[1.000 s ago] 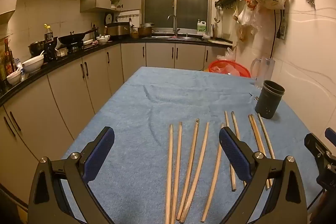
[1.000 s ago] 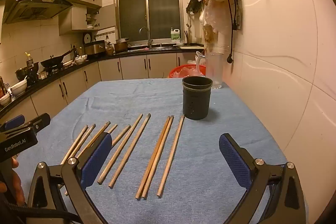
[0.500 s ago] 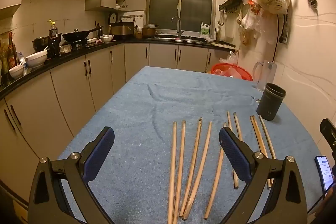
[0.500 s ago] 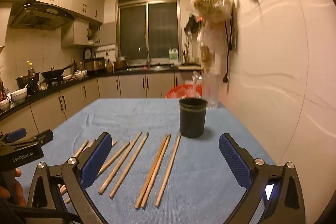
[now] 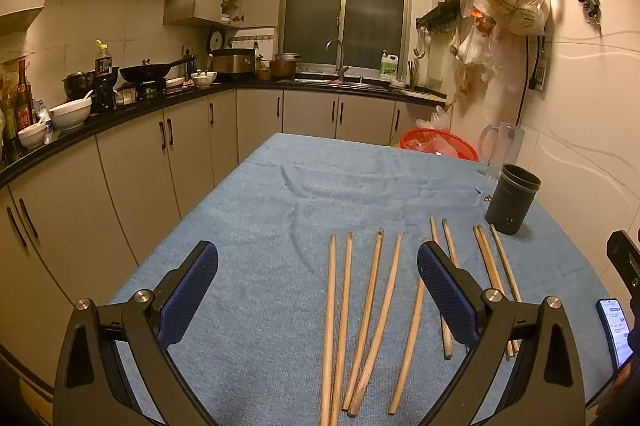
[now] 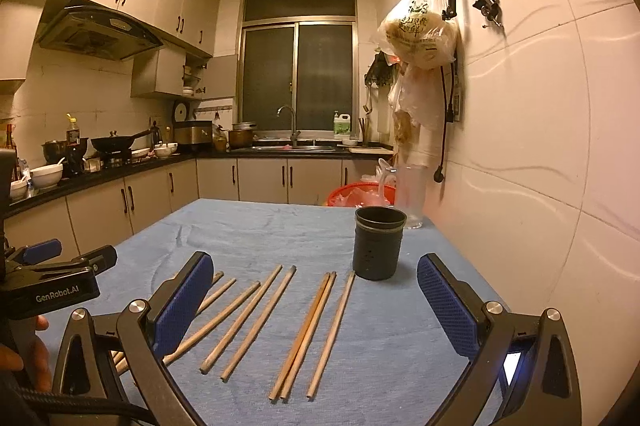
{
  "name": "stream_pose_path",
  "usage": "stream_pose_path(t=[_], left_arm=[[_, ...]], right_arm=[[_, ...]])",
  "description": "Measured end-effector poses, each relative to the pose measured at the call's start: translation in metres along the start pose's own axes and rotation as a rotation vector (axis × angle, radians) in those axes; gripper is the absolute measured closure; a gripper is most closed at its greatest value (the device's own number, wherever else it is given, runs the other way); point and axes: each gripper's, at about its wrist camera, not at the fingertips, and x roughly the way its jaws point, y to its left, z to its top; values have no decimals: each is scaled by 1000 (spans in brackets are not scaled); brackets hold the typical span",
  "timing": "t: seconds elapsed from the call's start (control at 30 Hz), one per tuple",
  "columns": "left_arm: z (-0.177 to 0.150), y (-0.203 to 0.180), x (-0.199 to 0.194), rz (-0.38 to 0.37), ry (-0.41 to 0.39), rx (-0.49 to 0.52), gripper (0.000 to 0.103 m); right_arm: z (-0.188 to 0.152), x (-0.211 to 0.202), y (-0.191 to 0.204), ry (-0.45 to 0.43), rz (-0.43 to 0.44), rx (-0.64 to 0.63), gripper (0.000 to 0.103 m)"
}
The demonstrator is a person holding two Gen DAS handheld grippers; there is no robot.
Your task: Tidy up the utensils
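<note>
step: none begun, judged | left gripper [image 5: 318, 290] held apart, empty | right gripper [image 6: 310, 296] held apart, empty | chopsticks [image 6: 308, 330] laid loose on blue cloth [image 6: 400, 346] near dark holder [image 6: 377, 244] | next: one stick to be pinched, dropped upright in holder

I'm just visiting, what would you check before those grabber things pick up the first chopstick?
1. Left gripper open and empty: ok.
2. Right gripper open and empty: ok.
3. Chopsticks lying flat on the blue cloth, reachable: ok.
4. Dark holder cup upright, mouth open: ok.
5. Cup empty inside: cannot tell.
6. Paired chopsticks touch each other, so gripping only one: not ok.
</note>
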Motion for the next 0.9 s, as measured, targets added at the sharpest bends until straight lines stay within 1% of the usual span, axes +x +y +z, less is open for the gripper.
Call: stream_pose_path(t=[0.9], left_arm=[[-2,-7,-5,2,-39,23,3]], right_arm=[[-6,1,-6,13,-4,19,0]])
